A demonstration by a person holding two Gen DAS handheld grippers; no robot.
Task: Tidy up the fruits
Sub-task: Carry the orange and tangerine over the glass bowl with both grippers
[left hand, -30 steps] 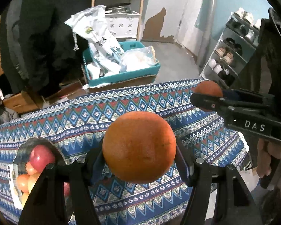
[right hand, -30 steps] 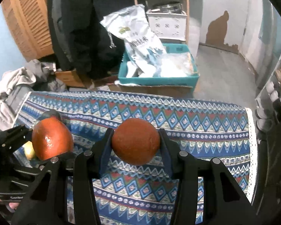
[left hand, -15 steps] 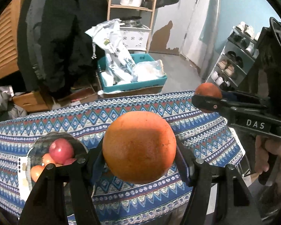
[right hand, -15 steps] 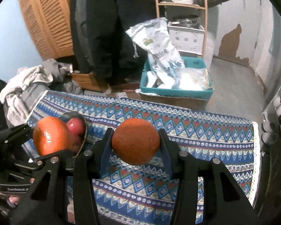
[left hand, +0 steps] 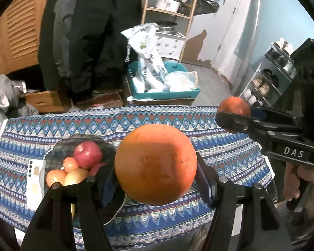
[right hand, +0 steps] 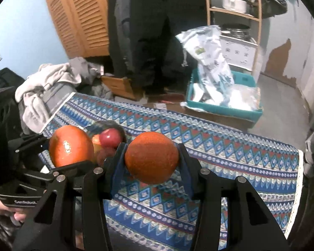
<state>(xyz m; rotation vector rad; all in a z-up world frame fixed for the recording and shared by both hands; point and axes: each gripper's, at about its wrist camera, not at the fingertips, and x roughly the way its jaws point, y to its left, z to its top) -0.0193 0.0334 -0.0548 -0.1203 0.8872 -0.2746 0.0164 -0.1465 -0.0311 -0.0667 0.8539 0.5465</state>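
Carrying both oranges to the dark bowl (left hand: 58,146) of apples and small fruit at the left end of the bench (left hand: 178,123) should go best one at a time, lowering each onto a gap in the pile before letting go, since the bowl looks fairly full and round fruit could roll off. Left hand-held gripper (left hand: 156,165) is clamped on the larger orange (left hand: 156,164), part-open around its width, above the patterned cloth beside the bowl. Right hand-held gripper (right hand: 151,159) is clamped on the smaller orange (right hand: 151,156), also held clear of the cloth.
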